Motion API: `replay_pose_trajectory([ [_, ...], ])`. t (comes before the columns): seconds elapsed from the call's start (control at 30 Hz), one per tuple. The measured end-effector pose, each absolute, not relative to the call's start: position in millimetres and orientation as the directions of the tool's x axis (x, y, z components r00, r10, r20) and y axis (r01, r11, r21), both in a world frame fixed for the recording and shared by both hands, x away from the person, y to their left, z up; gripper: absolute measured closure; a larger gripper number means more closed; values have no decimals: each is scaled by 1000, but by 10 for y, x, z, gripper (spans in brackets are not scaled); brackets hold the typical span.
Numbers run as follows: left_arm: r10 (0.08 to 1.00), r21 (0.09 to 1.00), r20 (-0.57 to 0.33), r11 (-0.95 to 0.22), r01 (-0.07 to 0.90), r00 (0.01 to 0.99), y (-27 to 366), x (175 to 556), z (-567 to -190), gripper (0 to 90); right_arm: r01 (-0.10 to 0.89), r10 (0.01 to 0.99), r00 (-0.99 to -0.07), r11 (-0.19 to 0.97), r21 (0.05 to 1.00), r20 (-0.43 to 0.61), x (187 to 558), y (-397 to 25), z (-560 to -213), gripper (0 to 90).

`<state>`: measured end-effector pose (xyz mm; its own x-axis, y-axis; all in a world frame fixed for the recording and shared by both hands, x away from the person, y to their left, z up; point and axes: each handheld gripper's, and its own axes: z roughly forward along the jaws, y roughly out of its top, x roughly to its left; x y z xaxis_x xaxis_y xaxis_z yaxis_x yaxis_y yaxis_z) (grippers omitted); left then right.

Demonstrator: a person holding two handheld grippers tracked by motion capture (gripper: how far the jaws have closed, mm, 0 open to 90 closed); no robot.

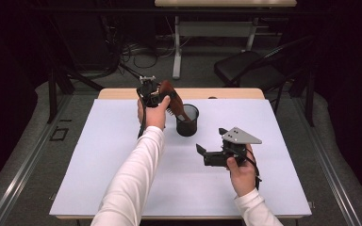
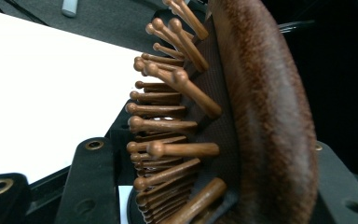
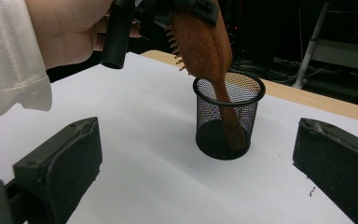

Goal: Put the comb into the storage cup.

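Left tongs (image 1: 156, 95), upper centre, pinch the brown wooden paddle hairbrush (image 1: 173, 104) by its head, handle apparently resting inside the black mesh cup (image 1: 187, 121) for upright storage. Right tongs (image 1: 212, 143) spread, idle.

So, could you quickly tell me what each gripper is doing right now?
Left gripper: shut on the hairbrush, handle in the mesh cup.
Right gripper: open, empty.

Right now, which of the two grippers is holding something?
The left gripper: shut on the wooden hairbrush, handle in the mesh cup. The right gripper is open, empty.
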<state>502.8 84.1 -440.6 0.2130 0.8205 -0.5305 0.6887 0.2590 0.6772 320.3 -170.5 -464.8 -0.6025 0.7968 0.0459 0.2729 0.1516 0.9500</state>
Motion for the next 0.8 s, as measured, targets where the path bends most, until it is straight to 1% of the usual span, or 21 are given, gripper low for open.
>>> replay_pose_trajectory([
  [0.27,811,668,-554,296,683,190,902,5030,-4467,470,274,796,-603,151,950,47,3204,-1704,-4650,13],
  [0.5,808,676,-554,296,675,201,922,5028,-4494,466,273,796,-603,152,950,46,3208,-1701,-4657,13],
  [0.8,791,667,-577,312,676,204,972,5030,-4536,463,276,795,-605,160,948,42,3209,-1692,-4667,13],
])
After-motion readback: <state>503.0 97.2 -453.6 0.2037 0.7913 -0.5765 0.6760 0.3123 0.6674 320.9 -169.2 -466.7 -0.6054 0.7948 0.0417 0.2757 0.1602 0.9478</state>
